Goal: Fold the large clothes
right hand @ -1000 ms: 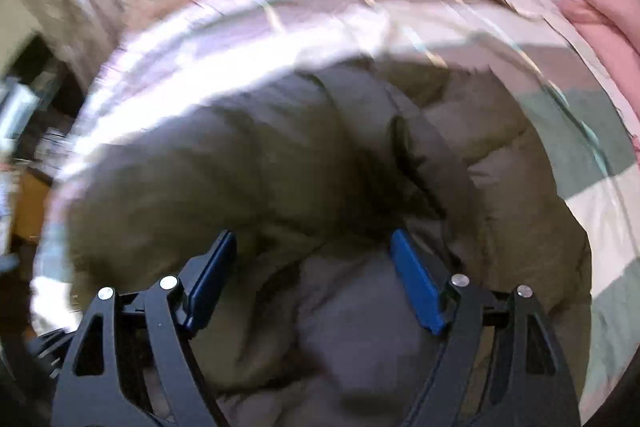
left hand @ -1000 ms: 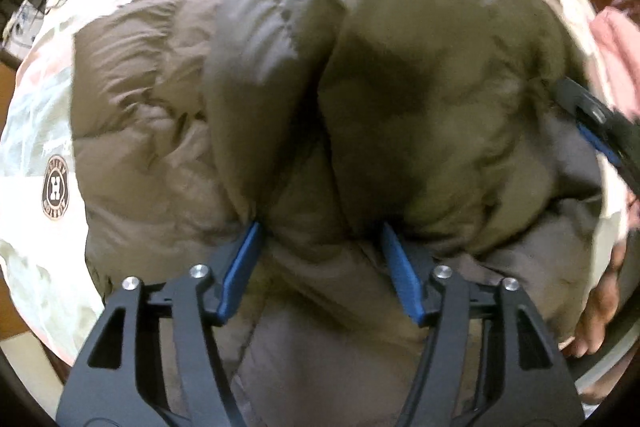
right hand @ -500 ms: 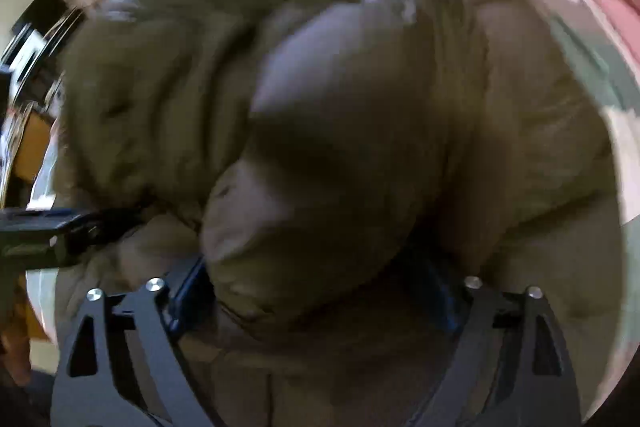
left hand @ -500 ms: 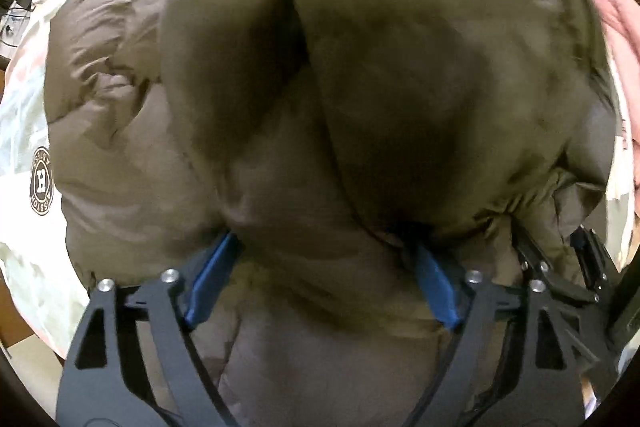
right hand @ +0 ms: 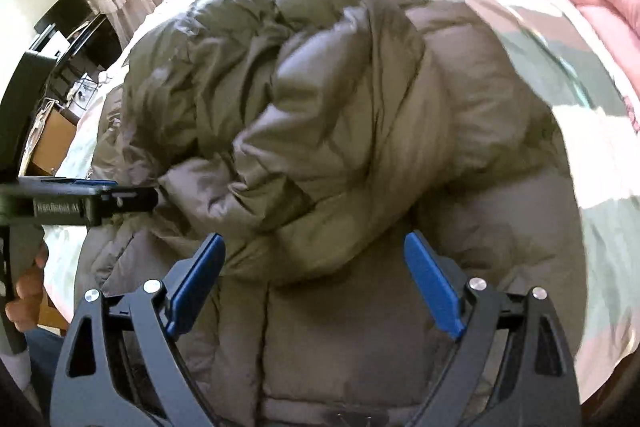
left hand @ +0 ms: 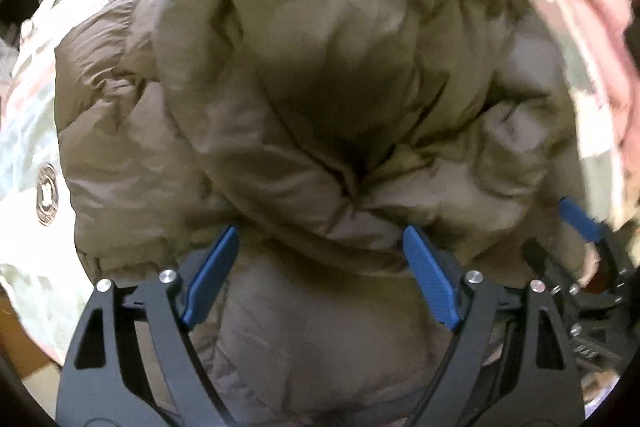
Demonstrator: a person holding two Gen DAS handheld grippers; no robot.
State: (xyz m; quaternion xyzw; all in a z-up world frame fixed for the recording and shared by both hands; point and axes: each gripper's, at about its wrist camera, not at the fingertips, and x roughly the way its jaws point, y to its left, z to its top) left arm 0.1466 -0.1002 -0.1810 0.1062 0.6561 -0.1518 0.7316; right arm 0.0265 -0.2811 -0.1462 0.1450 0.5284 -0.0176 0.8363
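Note:
A puffy olive-brown down jacket (left hand: 320, 87) lies bunched on the bed, one part folded over itself into a thick mound; it fills the right wrist view (right hand: 340, 115) too. My left gripper (left hand: 320, 243) is open, its blue pads wide apart just in front of the folded mound, nothing between them. My right gripper (right hand: 316, 247) is open too, pads spread at the near edge of the mound. The left gripper shows side-on at the left of the right wrist view (right hand: 120, 197). The right gripper shows at the right edge of the left wrist view (left hand: 580, 223).
The jacket rests on a pale patterned bedspread (left hand: 36, 131) with a round logo (left hand: 47, 195). Pink bedding (right hand: 608, 3) lies at the far right. A wooden cabinet (right hand: 52, 143) and dark furniture stand left of the bed. Curtains hang at the back.
Both grippers have drawn back from the jacket. The mound, which pressed over the pads half a second ago, now lies on the bed and the pads stand free.

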